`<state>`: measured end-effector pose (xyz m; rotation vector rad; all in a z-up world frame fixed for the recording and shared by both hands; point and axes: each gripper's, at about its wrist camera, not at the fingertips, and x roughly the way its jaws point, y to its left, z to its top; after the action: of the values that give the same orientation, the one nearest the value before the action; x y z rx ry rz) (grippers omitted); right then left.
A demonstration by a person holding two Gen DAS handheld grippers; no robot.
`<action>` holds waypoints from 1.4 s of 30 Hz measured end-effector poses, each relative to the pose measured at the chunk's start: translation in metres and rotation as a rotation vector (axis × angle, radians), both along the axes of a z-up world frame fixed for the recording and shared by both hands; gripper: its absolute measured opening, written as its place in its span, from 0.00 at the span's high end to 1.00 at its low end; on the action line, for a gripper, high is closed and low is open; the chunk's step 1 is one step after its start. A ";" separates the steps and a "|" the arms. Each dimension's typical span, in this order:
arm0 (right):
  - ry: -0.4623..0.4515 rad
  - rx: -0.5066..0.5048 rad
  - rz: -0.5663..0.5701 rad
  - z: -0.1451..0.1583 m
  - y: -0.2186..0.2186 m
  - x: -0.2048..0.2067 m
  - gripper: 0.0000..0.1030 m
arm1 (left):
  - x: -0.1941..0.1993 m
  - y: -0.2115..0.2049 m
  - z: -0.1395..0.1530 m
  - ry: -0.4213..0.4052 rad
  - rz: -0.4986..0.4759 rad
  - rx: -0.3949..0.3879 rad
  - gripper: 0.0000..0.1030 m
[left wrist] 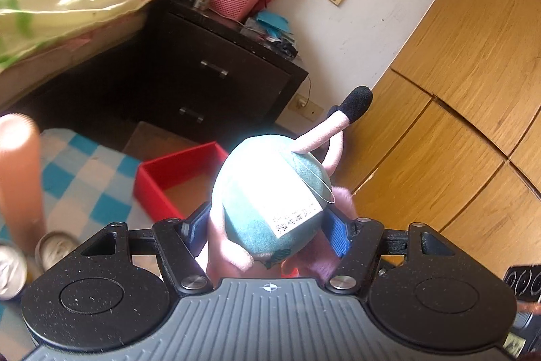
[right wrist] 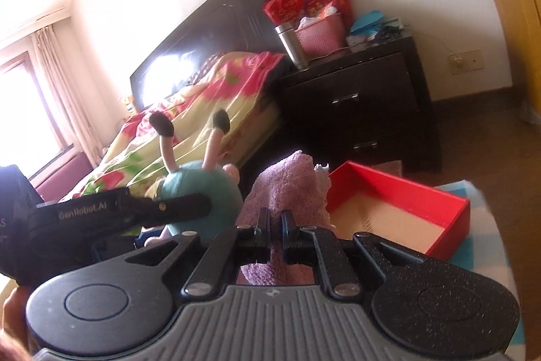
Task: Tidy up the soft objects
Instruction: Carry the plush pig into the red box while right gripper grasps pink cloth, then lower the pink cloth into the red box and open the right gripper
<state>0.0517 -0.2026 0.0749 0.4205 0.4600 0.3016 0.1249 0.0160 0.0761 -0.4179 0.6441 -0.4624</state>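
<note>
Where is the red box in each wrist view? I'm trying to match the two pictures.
Left wrist view: red box lies lower centre-left on the checked cloth, partly behind the blue plush toy.
Right wrist view: red box lies right of centre, just beyond the purple towel.
Shared landmark: the dark nightstand behind the box.

We see the teal round plush toy with pink antennae [left wrist: 267,192] between the fingers of the left gripper [left wrist: 267,225], and the lilac fuzzy cloth [right wrist: 287,188] pinched in the right gripper [right wrist: 276,225], just right of the toy. Beyond both lies the red open cardboard box [right wrist: 405,192] on the blue-and-white checked cloth [left wrist: 84,171]. Behind the box stands the dark wooden nightstand [right wrist: 358,100], the bed with the floral quilt [right wrist: 203,110] on its left. On the nightstand a steel flask [right wrist: 291,44] stands just left of a pink plastic basket [right wrist: 321,36].
</note>
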 end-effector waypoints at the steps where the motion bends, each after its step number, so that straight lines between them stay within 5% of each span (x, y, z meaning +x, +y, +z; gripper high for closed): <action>1: 0.004 0.003 -0.008 -0.002 -0.003 0.004 1.00 | 0.006 -0.003 0.000 0.000 0.000 -0.003 0.35; 14: 0.018 0.018 -0.097 -0.012 -0.028 0.053 1.00 | 0.068 -0.042 -0.008 -0.021 -0.017 -0.008 0.35; 23: 0.113 -0.004 -0.131 -0.045 -0.042 0.085 1.00 | 0.118 -0.061 -0.055 0.025 0.000 0.052 0.35; 32: 0.186 -0.019 -0.126 -0.073 -0.038 0.109 1.00 | 0.150 -0.052 -0.106 0.143 0.003 0.031 0.35; 42: 0.180 -0.031 -0.147 -0.069 -0.039 0.107 1.00 | 0.141 -0.038 -0.086 0.129 0.036 0.003 0.41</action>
<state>0.1586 -0.2413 0.0062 0.4505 0.6054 0.1142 0.2655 -0.0224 -0.0103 -0.4585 0.7610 -0.4024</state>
